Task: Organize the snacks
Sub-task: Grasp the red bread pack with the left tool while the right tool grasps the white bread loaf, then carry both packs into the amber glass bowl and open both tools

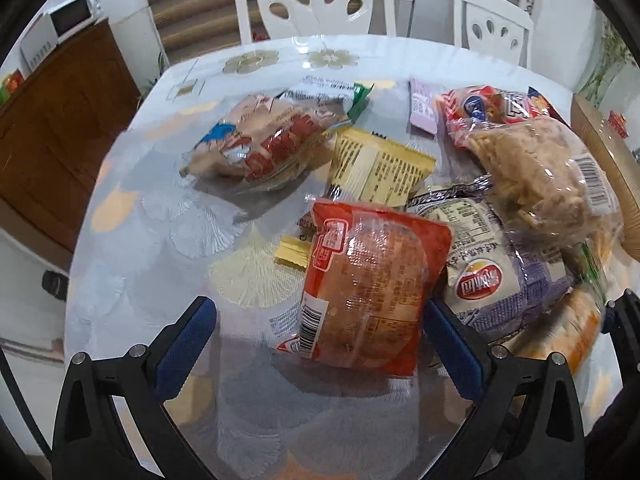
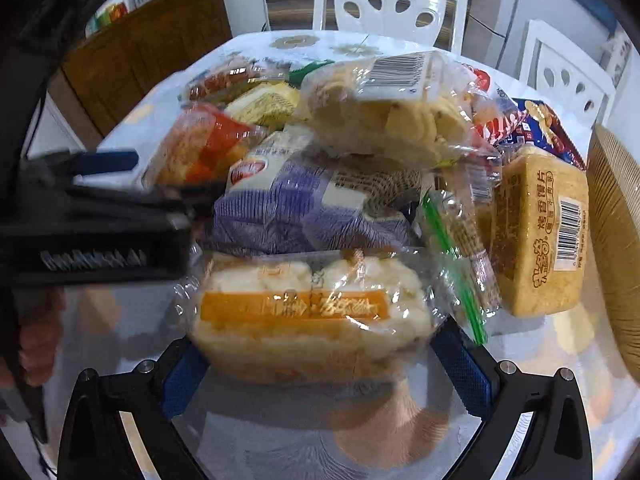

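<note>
Meanwhile, two black tools with blue pads are hovering over a heap of snack packets lying on a round desk (image 1: pixel 132 216) covered in a pale leaf-patterned cloth. The left tool (image 1: pixel 320 344) is standing wide open, its right pad just beside an orange-red plastic bread packet (image 1: pixel 368 288), its left pad well clear of it. The right tool (image 2: pixel 320 364) is gaping almost fully around a clear packet of pale puffed cakes with an orange band (image 2: pixel 308 312), though a firm grip cannot be told. A purple-and-white crisp bag (image 2: pixel 304 208) is lying just behind it.
</note>
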`<state>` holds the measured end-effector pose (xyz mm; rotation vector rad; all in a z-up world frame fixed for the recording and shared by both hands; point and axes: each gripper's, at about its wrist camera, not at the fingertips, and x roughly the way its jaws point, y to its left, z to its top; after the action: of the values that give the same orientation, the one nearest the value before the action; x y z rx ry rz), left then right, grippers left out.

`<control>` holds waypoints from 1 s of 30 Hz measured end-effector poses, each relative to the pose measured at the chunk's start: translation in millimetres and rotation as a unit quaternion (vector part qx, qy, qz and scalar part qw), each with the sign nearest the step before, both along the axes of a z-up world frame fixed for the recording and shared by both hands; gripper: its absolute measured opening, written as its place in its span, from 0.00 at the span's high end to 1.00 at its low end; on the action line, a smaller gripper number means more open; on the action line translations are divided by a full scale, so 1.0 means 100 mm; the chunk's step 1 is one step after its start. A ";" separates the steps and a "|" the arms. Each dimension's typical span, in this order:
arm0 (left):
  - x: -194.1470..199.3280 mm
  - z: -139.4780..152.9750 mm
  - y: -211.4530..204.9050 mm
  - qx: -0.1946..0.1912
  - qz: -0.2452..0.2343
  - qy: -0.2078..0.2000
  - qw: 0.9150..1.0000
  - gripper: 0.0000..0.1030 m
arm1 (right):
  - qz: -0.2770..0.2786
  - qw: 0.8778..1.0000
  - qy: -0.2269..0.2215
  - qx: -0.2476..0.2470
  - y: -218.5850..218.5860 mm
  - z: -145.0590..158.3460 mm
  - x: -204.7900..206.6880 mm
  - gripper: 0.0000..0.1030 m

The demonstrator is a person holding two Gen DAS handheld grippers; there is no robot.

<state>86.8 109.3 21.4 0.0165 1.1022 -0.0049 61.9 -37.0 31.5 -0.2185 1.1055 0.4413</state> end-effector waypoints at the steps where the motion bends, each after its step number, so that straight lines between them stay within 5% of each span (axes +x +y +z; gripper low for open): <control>1: 0.01 -0.02 0.02 -0.014 -0.002 0.009 1.000 0.14 | -0.001 1.000 0.003 0.012 -0.02 0.03 0.01 0.13; 3: 0.01 -0.02 0.04 -0.029 -0.007 0.018 0.999 0.33 | -0.001 1.000 0.010 0.025 -0.07 0.05 0.04 0.17; 4: 0.00 0.01 0.04 -0.028 -0.010 0.013 0.999 0.52 | 0.000 0.999 0.015 0.038 -0.10 0.07 0.04 0.19; 6: -0.01 0.04 0.04 -0.031 -0.016 0.011 0.999 0.56 | 0.000 0.997 0.031 0.064 -0.18 0.10 0.01 0.21; 11: -0.08 0.06 0.04 -0.027 -0.007 0.016 0.999 0.57 | 0.003 0.993 0.059 0.103 -0.34 0.19 -0.02 0.22; 17: -0.17 0.23 0.04 -0.015 0.023 0.009 1.000 0.57 | 0.024 0.992 0.039 0.116 -0.50 0.47 -0.19 0.22; 23: -0.18 0.68 -0.09 -0.018 0.027 -0.021 0.999 0.57 | 0.025 0.991 -0.007 0.134 -0.74 0.89 -0.23 0.22; 30: 0.13 1.18 -0.55 -0.026 -0.005 -0.050 0.998 0.57 | -0.039 0.986 -0.055 0.154 -1.30 1.40 0.10 0.22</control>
<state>99.8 54.2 139.6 -0.0247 1.0023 -0.0414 71.4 -166.6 171.6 0.0719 0.9197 0.5172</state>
